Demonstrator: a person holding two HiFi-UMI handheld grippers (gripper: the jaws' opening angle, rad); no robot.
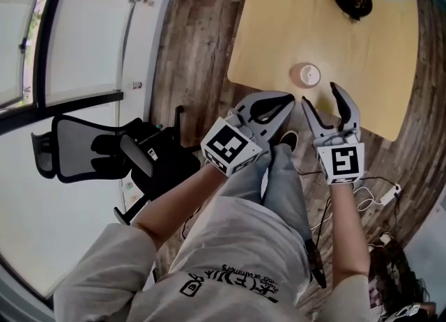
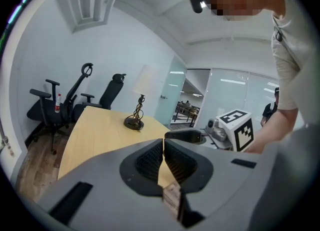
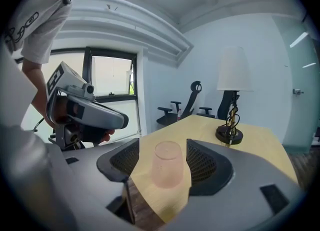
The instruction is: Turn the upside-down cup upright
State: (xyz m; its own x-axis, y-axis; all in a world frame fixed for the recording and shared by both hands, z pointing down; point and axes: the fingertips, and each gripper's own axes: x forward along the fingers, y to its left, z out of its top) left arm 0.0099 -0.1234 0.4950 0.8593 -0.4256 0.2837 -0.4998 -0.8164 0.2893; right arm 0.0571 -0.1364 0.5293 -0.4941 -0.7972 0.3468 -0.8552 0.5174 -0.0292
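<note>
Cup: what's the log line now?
cup upside down on table | right gripper open, aimed at cup | left gripper shut, empty

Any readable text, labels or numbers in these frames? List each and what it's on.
Shirt print: upside down in the head view, too distorted to read.
Sticker on the left gripper, below its jaws: blurred, unreadable.
Marker cubes: square patterns only, no words.
Nothing else legible.
</note>
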